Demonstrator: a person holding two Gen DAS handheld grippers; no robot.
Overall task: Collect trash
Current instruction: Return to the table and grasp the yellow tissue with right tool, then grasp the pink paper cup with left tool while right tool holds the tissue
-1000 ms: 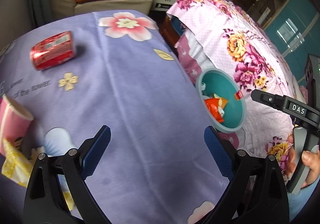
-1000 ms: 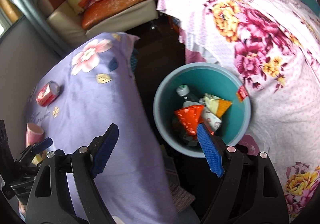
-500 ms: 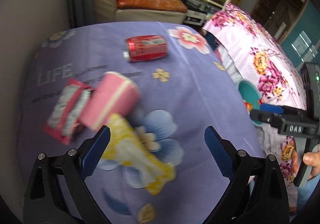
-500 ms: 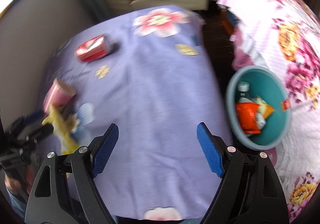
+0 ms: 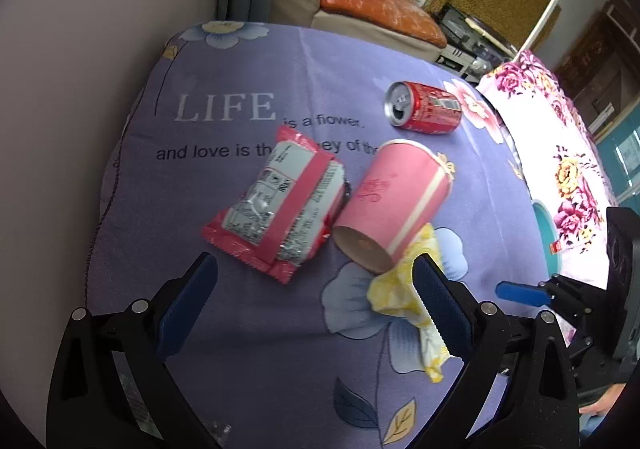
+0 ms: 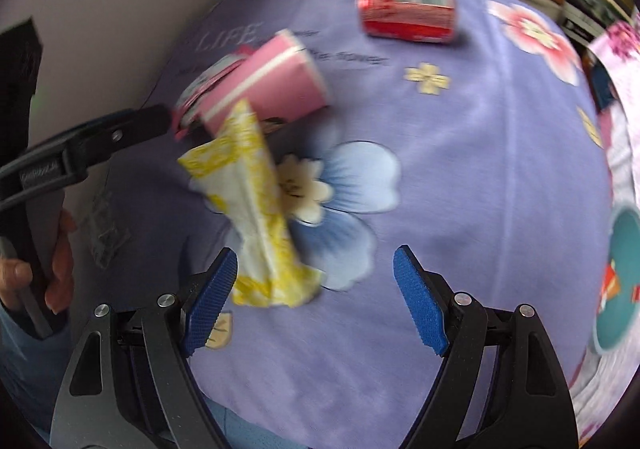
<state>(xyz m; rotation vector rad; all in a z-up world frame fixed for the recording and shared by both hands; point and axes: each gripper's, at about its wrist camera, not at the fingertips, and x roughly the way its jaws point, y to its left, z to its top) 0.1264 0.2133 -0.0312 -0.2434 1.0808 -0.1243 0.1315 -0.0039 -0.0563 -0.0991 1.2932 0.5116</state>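
Note:
On the purple flowered tablecloth (image 5: 248, 329) lie a red and silver snack wrapper (image 5: 280, 205), a pink paper cup (image 5: 394, 205) on its side, a crumpled yellow wrapper (image 5: 404, 289) and a red soda can (image 5: 424, 109). My left gripper (image 5: 312, 305) is open and empty, just short of the wrapper and cup. My right gripper (image 6: 316, 301) is open and empty; its left finger is beside the yellow wrapper (image 6: 252, 209). The cup (image 6: 272, 81) and can (image 6: 408, 15) lie beyond it. The teal trash bin (image 6: 618, 281) stands off the table's right edge, with trash inside.
A grey wall runs along the table's left side. A bed with a pink floral cover (image 5: 560, 153) lies to the right. A sofa with an orange cushion (image 5: 376, 9) stands behind the table. The bin's rim (image 5: 546, 225) shows between table and bed.
Both grippers have swung left, from over the bin to over the table with the trash. Both stayed open and empty. The right view is blurred by motion.

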